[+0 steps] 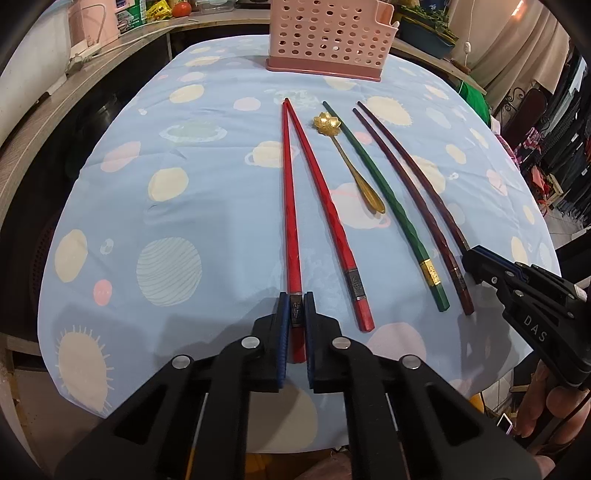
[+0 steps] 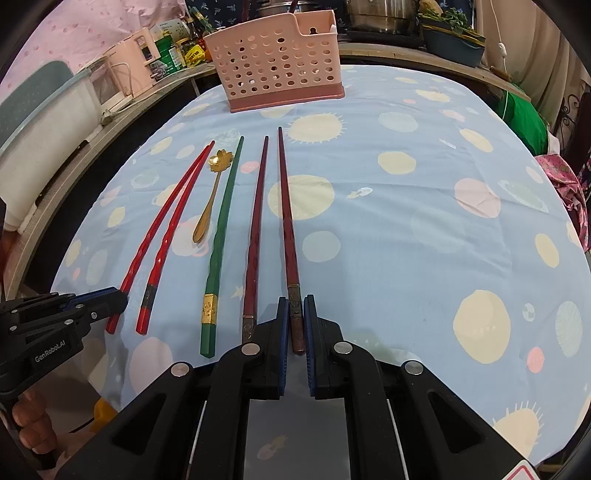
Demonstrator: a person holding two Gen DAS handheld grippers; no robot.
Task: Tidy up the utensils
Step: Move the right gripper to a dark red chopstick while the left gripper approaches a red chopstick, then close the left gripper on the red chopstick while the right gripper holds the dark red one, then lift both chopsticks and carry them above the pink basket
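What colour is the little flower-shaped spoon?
Gold. The spoon lies between the red and green chopsticks, and it shows best in the left wrist view.

A lived-in home kitchen or dining corner. The table point(image 2: 406, 229) wears a blue cloth printed with planets and suns, and a pink utensil basket point(image 2: 277, 59) stands at 12 o'clock. Behind it a wooden counter point(image 2: 388, 51) carries steel pots point(image 2: 380, 14) and a tub of greens point(image 2: 454, 40); at 10 o'clock stand a pink appliance point(image 2: 129, 62), bottles and food packets point(image 2: 173, 48). Clothes hang at 3 o'clock point(image 1: 565, 147).
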